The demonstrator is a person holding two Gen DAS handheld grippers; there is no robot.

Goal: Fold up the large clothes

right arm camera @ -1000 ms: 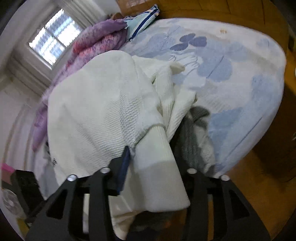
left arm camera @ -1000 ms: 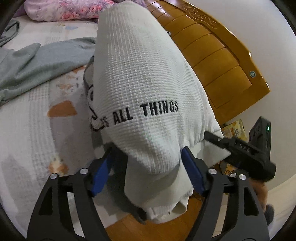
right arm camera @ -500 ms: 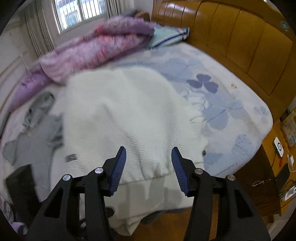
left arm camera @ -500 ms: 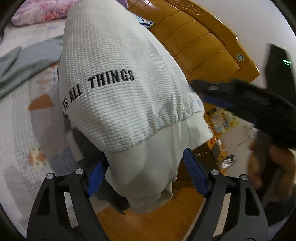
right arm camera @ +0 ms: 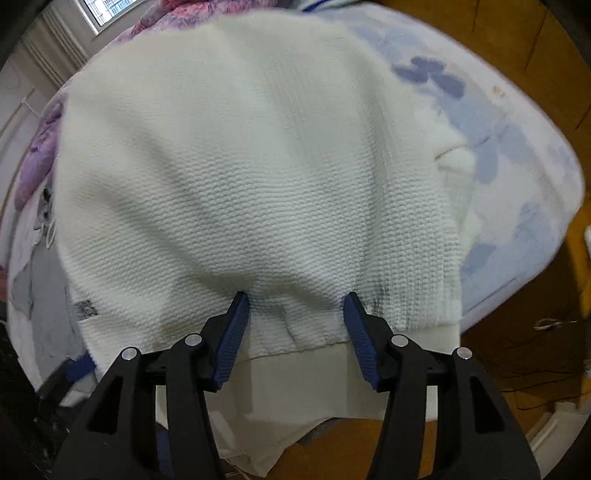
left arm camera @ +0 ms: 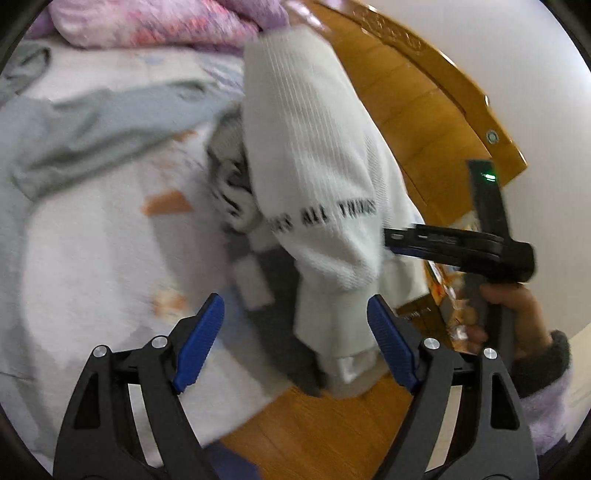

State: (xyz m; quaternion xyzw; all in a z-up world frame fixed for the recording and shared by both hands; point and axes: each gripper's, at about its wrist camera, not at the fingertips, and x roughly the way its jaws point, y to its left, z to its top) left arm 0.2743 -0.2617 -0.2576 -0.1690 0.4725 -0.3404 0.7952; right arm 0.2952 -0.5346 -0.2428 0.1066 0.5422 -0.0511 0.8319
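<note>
A white waffle-knit sweater (left arm camera: 314,177) with black lettering lies over the bed's corner, its hem hanging off the edge. My left gripper (left arm camera: 295,314) is open and empty, its blue pads clear of the cloth, the hem just ahead of it. In the right wrist view the sweater (right arm camera: 240,166) fills the frame. My right gripper (right arm camera: 295,301) is open with its fingertips (right arm camera: 238,306) against the ribbed hem, not closed on it. The right gripper also shows in the left wrist view (left arm camera: 395,240), at the sweater's right edge.
A grey garment (left arm camera: 92,122) lies spread on the patterned bedsheet (left arm camera: 81,258) to the left. A pink-purple quilt (left arm camera: 155,18) is bunched at the back. The wooden headboard (left arm camera: 424,110) stands to the right. Wooden floor (left arm camera: 325,435) lies below the bed edge.
My left gripper has let go of the sweater and drawn back; the sweater has dropped onto the bed. My right gripper has moved in to the hem.
</note>
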